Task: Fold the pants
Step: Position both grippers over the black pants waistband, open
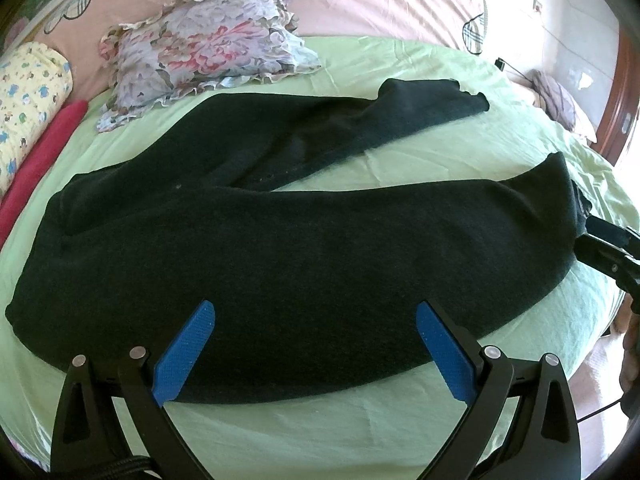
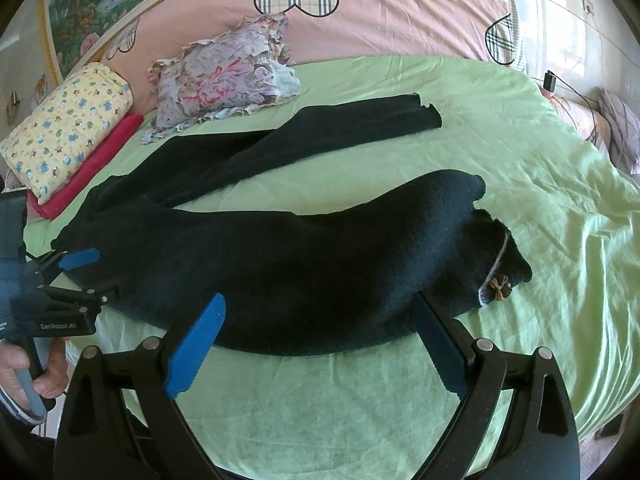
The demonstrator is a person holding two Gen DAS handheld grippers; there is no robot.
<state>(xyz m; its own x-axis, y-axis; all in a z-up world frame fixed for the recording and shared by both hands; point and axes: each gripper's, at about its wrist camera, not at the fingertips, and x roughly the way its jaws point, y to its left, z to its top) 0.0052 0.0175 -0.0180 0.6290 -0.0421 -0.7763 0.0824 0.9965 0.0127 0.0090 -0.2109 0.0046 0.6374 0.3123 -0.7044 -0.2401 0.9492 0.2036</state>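
Dark pants (image 1: 288, 248) lie spread on the green sheet (image 1: 320, 432), with one leg (image 1: 360, 128) angled away at the back. They also show in the right wrist view (image 2: 304, 264), with a small brown bow (image 2: 500, 285) at the near-right end. My left gripper (image 1: 316, 348) is open, its blue fingers over the pants' near edge. My right gripper (image 2: 324, 348) is open over the near edge further right. The left gripper also shows in the right wrist view (image 2: 78, 268), and the right gripper's body at the right edge of the left wrist view (image 1: 608, 248).
A floral pillow (image 2: 224, 76), a yellow patterned cushion (image 2: 68, 128) and a red roll (image 2: 92, 164) lie at the back left. A pink quilt (image 2: 380, 16) runs along the back. A cable and small black device (image 2: 550, 80) sit at the far right.
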